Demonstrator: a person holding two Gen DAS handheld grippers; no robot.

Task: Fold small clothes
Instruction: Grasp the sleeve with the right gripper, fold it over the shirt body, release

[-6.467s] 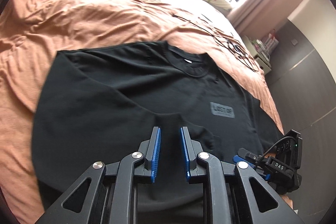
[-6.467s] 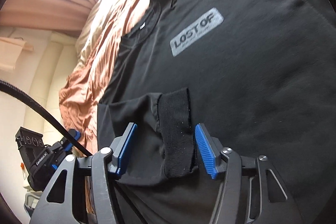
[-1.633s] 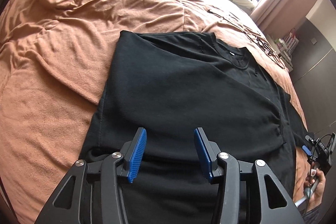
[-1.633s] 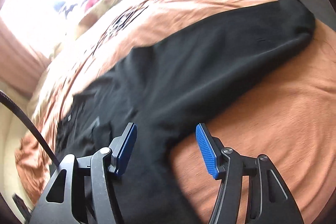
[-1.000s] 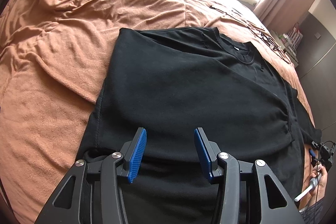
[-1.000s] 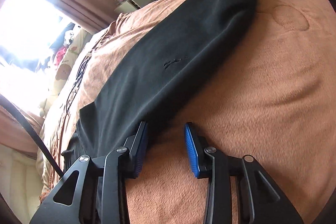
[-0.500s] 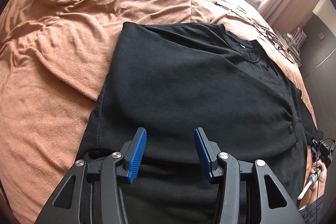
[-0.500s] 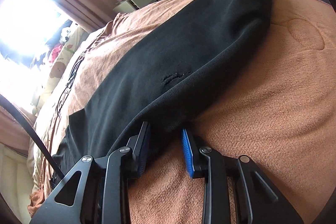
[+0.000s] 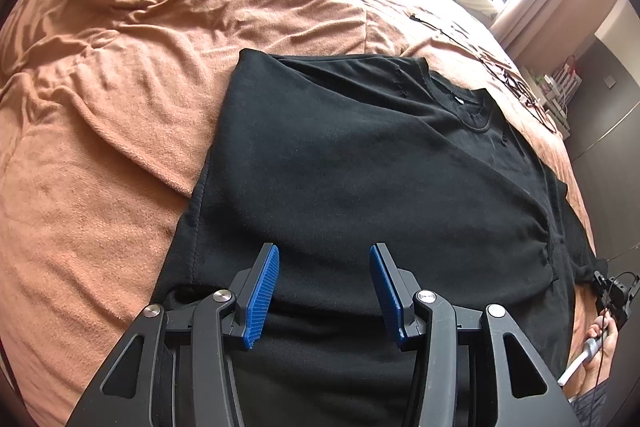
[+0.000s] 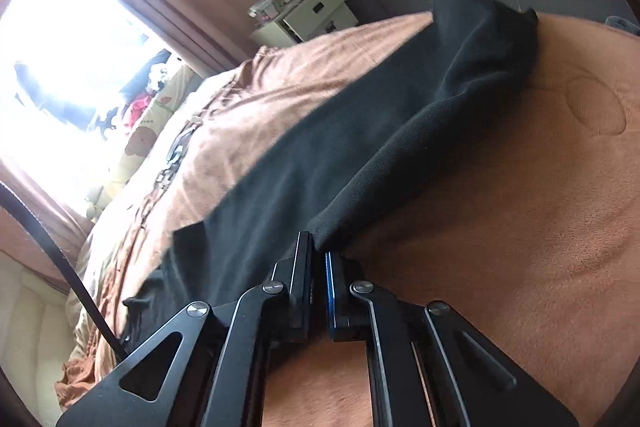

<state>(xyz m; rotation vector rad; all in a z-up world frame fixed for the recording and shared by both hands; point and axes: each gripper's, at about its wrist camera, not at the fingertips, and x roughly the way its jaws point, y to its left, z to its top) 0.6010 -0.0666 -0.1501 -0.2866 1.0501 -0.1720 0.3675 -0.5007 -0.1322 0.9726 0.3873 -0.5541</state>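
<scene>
A black shirt (image 9: 360, 179) lies on the bed (image 9: 100, 99), filling the middle of the left wrist view. Its left side looks already turned in: that edge runs straight down the frame and a diagonal line crosses the chest from the collar (image 9: 472, 111) at upper right towards the lower right. The other side seems not yet folded; in the right wrist view a sleeve (image 10: 400, 147) stretches from the lower middle up to the upper right of the frame, lying across the orange blanket. So the fold is judged roughly a third done: this sleeve and side have yet to come over, then the length must be doubled. The right gripper (image 10: 318, 259) has its jaws pressed together on the sleeve edge at lower centre, with the cloth bunched just above its tips. The left gripper (image 9: 324, 287) is spread wide at the bottom of its view, with the shirt's lower part under and between the jaws; whether it touches the cloth cannot be told. A hand (image 9: 600, 343) shows at the lower right edge.
</scene>
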